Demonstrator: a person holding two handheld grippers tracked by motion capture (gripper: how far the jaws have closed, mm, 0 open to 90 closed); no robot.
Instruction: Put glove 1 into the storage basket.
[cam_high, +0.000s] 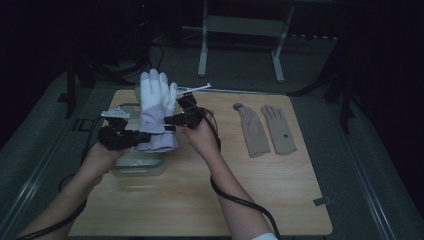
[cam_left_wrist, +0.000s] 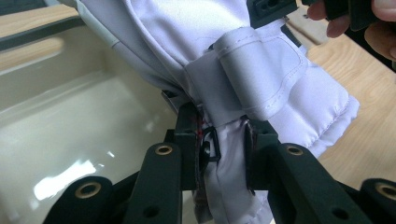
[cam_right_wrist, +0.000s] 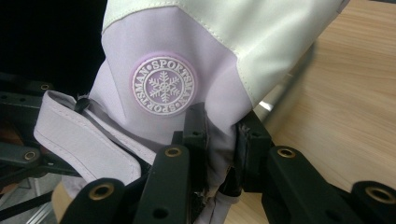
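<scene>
The left gripper (cam_left_wrist: 223, 154) has its black jaws pinched on the cuff of a white padded glove (cam_left_wrist: 261, 79), above a clear tub (cam_left_wrist: 79, 135) and the wooden desk (cam_left_wrist: 369, 107)

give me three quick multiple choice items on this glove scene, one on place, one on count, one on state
1. Where is the white and lilac ski glove?
A. flat on the table by the tan gloves
B. held up over the clear plastic container
C. on the floor

2. How many tan knit gloves lie on the wooden table?
A. one
B. two
C. four

3. How do the left gripper and right gripper stand?
A. both shut on the glove's cuff
B. both open
C. one open

Key: 1 B, the high view shows it upright above the container; 2 B, a pair lies side by side at the right; 3 A, each gripper view shows fabric pinched between its jaws.
</scene>
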